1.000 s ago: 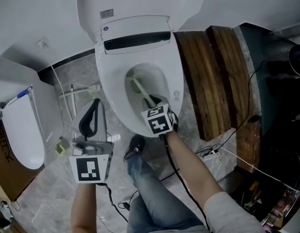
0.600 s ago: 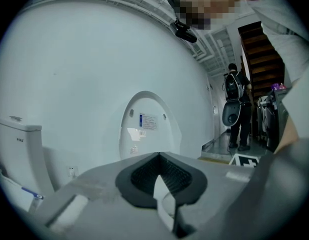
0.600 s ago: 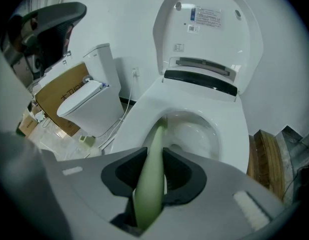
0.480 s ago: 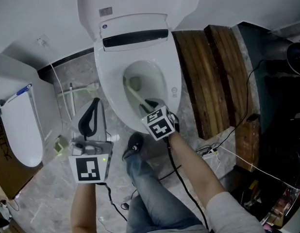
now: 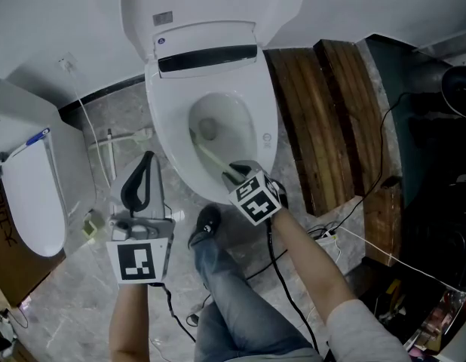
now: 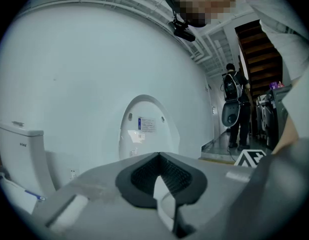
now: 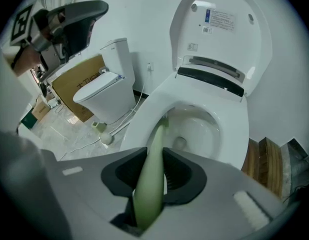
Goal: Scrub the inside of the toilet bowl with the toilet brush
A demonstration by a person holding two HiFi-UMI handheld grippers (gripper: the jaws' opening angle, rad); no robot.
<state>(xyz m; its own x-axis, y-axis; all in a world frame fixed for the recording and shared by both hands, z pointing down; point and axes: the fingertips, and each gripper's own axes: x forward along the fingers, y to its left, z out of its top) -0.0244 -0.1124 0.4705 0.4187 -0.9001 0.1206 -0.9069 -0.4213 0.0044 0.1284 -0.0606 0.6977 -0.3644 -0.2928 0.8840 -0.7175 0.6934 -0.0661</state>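
The white toilet bowl point(image 5: 257, 127) lies open just ahead of the right gripper's point(image 5: 234, 174) fingers. Those fingers clamp tight on the handle of the pale green toilet brush point(image 5: 210, 155), whose head reaches the bowl's inner wall. The left gripper point(image 5: 146, 163), outside the bowl, has its fingers closed together on nothing.

Right gripper point(image 5: 233, 174) and toilet brush point(image 5: 209, 155) nearer front of toilet bowl point(image 5: 244, 123).

Beyond the right gripper's point(image 7: 154, 151) fingers, the brush point(image 7: 157, 134) head is hidden behind the bowl point(image 7: 140, 113) rim. Behind the fingertips, its handle end is buried in the clamp. Lid point(image 7: 219, 49) label point(image 7: 220, 20) print is too small to read.
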